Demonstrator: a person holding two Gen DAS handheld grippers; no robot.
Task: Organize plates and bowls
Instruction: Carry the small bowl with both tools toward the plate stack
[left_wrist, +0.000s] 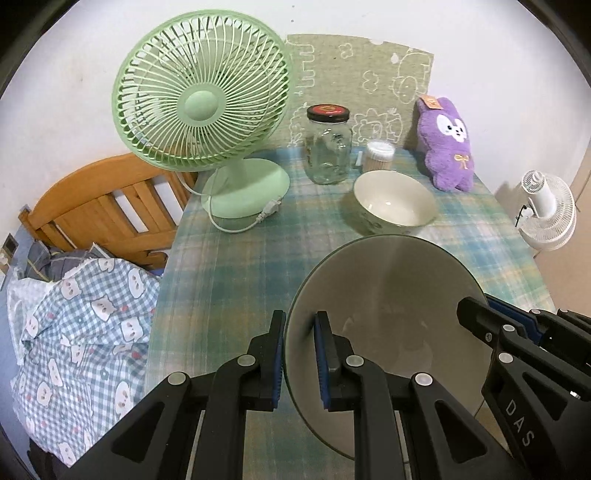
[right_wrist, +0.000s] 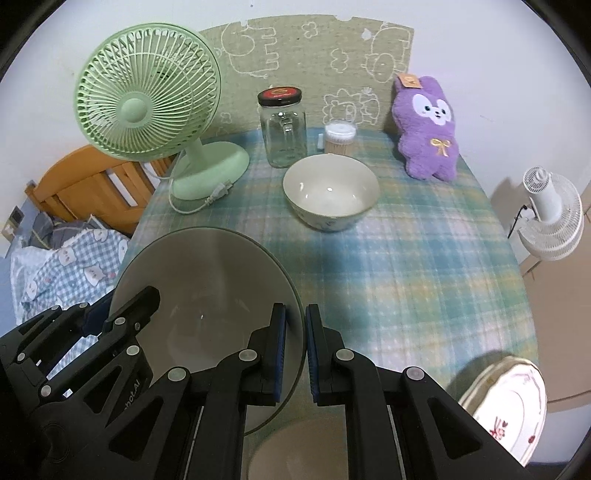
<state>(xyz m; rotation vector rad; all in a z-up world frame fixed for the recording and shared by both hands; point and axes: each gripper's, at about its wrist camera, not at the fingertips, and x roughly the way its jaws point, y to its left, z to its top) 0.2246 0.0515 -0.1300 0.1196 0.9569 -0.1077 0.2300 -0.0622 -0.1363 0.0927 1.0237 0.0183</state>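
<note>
A grey plate (left_wrist: 384, 317) is held above the tabletop (left_wrist: 229, 266), clamped at opposite rims by the left gripper (left_wrist: 299, 362) and right gripper (right_wrist: 295, 354). The bowl (right_wrist: 330, 192) and patterned plates (right_wrist: 509, 402) are not yet stacked.

Left gripper (left_wrist: 298, 360) and right gripper (right_wrist: 294, 354) clamped, angled downward.

Ahead of the hand-held gripper, a white wall (right_wrist: 480, 44) backs the desk (right_wrist: 406, 258), which wears a blue-green plaid cloth, with a beige cartoon-printed panel (right_wrist: 317, 51) fixed behind it. To its left stands a wooden bed frame (left_wrist: 107, 206) with checked bedding (left_wrist: 85, 325); to its right, a white fan (right_wrist: 554, 218) on tan floor.
</note>
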